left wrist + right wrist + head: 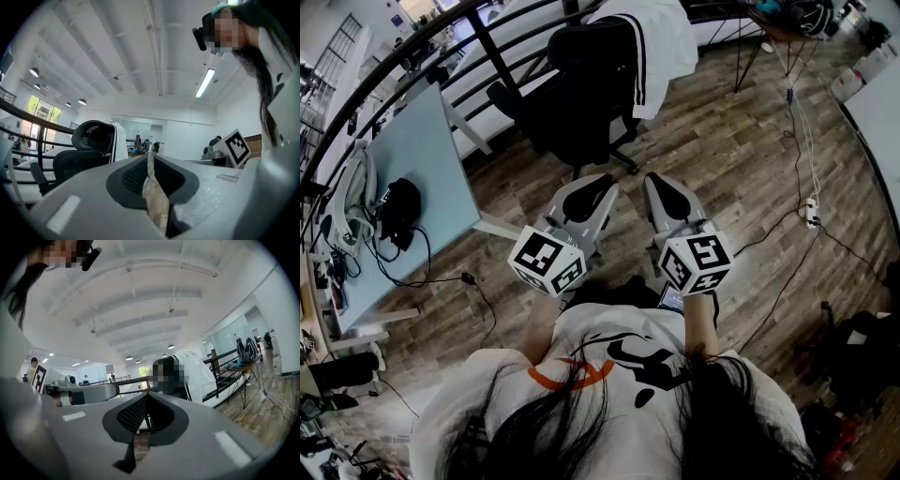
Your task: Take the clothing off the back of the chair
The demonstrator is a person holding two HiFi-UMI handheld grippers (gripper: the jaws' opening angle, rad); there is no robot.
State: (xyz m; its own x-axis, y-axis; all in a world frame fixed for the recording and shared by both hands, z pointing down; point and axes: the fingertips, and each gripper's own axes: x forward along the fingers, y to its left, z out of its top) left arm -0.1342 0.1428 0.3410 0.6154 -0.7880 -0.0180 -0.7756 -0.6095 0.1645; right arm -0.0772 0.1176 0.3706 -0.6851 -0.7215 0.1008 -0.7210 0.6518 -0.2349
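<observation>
A black office chair (581,89) stands ahead of me on the wood floor. White clothing with black stripes (664,42) is draped over its back. My left gripper (592,187) and right gripper (667,190) are held side by side short of the chair, both shut with nothing in them. In the left gripper view the jaws (151,157) meet at their tips, with the chair (86,145) and the clothing (121,140) far off to the left. From the right gripper view, the shut jaws (146,398) point at the chair, and the clothing (196,373) hangs on its right side.
A light blue desk (417,173) with cables and a dark bag stands at the left, behind it a black railing (441,42). A table on thin black legs (764,37) is at the far right. Cables and a power strip (812,212) lie on the floor at right.
</observation>
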